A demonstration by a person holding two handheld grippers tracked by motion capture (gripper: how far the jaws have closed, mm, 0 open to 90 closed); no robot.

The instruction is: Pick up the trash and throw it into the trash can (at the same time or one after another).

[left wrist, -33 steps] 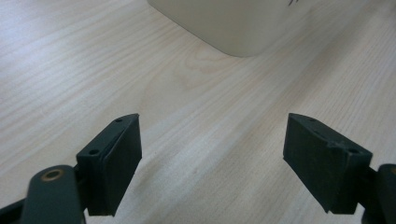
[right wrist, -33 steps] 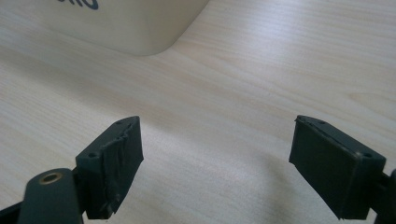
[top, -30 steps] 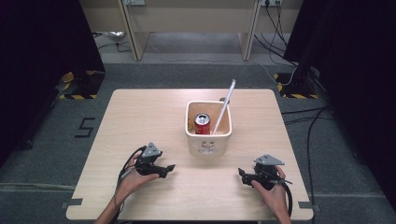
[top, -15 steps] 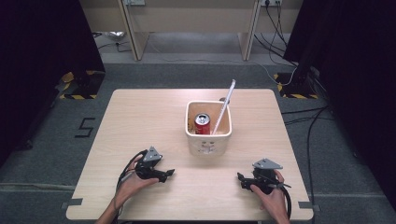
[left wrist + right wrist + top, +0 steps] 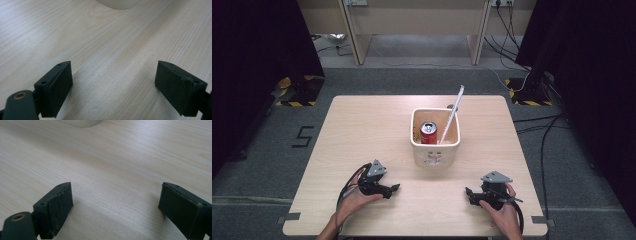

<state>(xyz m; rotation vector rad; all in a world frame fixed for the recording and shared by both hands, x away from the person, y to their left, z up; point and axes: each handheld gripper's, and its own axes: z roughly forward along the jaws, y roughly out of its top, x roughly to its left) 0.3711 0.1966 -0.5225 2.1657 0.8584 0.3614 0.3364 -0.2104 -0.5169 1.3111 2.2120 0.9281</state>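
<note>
Numeral "5" (image 5: 304, 136) on floor; both claws (image 5: 395, 188) (image 5: 468, 192) released, just opening, nothing between.

High view: even overhead light, surface (image 5: 362, 130) bright and pale, no glare. Both side margins fall to near black. Picture soft overall; small detail is lost. The tub (image 5: 435, 145) casts only a faint, short shadow.

Left gripper view: wood grain sharp in mid-frame; the black jaws at the bottom edge are slightly out of focus, with soft shadows beside them. Faint bright sheen at upper left.

Right gripper view: same exposure; diffuse sheen across the upper right, near jaws blurred.
</note>
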